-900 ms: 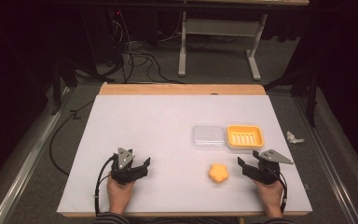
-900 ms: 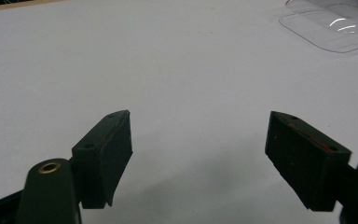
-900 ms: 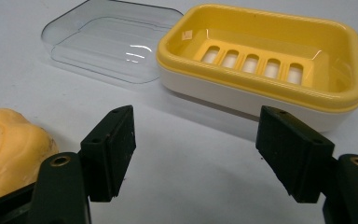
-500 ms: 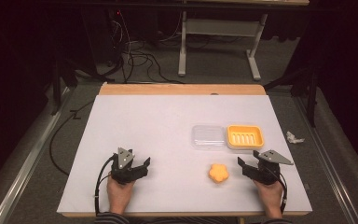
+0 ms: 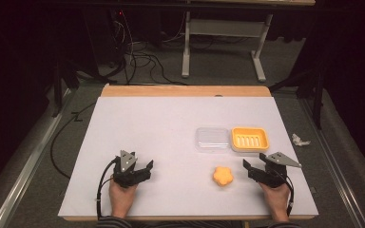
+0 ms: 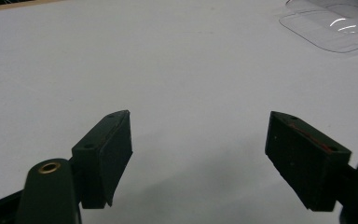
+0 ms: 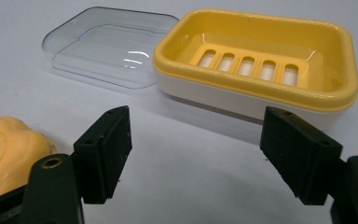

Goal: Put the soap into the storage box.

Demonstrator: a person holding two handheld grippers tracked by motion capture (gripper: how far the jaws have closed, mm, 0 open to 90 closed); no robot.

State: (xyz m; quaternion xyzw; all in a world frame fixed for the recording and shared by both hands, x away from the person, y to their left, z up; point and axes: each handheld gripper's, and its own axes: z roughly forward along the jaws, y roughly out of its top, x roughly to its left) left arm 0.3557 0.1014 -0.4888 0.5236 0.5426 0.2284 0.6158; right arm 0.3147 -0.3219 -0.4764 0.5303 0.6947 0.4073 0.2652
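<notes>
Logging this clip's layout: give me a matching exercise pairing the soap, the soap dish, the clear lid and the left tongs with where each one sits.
Things:
1. soap
2. soap dish
3. clear lid
4. left tongs

Places:
A. touching the dish's left side
B. near edge, left part of the table
C. farthest right of the three objects
D. nearer the person than the dish, just left of the right tongs

Pairs: 1-D, 2-C, 3-A, 4-B

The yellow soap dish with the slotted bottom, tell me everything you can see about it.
The yellow rectangular plastic soap dish has rounded corners, a glossy yellow tray with five slots in its floor, and a white base beneath. It is empty, open and upright on the white table, at the right. The clear plastic lid lies right beside it; contact is unclear.
</notes>
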